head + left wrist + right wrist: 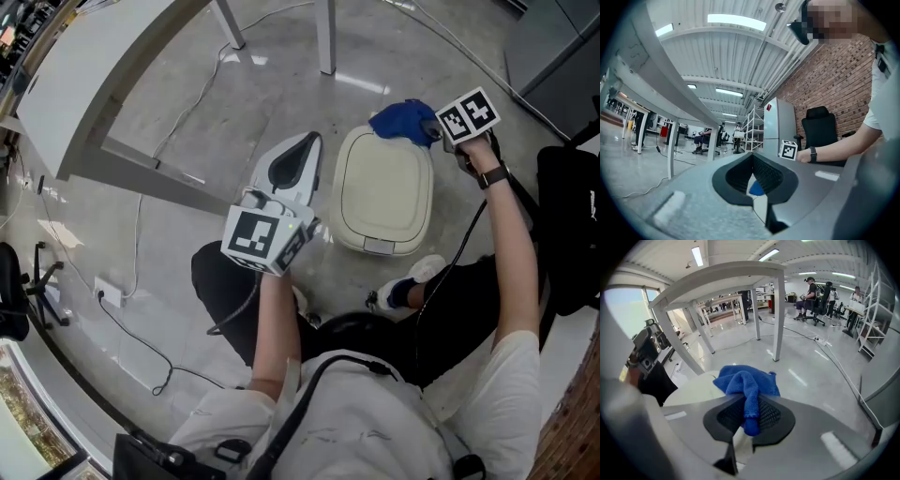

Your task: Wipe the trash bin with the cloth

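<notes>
A cream trash bin [382, 190] with a closed lid stands on the floor in front of the person. The blue cloth [403, 121] lies bunched on the bin's far right corner, and my right gripper [433, 130] is shut on it. In the right gripper view the cloth [746, 385] hangs pinched between the jaws over the bin lid [696, 387]. My left gripper [302, 150] hovers left of the bin, above the floor, shut with nothing in it. In the left gripper view its jaws [752, 176] meet at the tips, with a bit of blue cloth [756, 189] far behind.
A white table [103, 80] with metal legs [325, 36] stands at the far left. Cables [141, 225] trail over the grey floor. A black office chair [567, 225] is at the right. The person's shoe [405, 286] rests near the bin's front edge.
</notes>
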`<act>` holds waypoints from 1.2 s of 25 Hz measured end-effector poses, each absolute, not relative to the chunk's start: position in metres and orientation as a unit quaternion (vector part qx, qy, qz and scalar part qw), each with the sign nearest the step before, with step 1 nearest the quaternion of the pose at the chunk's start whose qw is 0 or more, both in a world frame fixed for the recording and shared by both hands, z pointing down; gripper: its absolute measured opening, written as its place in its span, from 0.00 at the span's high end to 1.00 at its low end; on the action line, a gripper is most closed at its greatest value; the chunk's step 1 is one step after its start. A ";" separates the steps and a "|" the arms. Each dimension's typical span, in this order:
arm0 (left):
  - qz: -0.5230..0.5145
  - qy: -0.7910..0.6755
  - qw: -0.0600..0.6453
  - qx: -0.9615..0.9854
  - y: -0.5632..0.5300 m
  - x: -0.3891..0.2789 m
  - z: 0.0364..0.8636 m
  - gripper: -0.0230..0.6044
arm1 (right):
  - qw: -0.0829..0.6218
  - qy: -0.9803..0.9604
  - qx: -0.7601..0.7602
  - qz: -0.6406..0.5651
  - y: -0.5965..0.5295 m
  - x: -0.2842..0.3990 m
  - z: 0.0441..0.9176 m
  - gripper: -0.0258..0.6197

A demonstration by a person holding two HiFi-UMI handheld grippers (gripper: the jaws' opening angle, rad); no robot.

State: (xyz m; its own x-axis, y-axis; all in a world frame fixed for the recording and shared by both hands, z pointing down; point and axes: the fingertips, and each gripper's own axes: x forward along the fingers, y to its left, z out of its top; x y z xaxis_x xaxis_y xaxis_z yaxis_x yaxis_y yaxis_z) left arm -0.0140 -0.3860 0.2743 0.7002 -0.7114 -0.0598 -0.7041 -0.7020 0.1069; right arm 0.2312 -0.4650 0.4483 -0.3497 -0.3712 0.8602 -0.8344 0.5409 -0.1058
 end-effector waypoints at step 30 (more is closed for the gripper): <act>-0.077 -0.375 0.033 0.923 -0.375 -0.020 0.262 0.96 | 0.442 -0.816 0.350 0.129 -0.454 0.165 0.444 0.89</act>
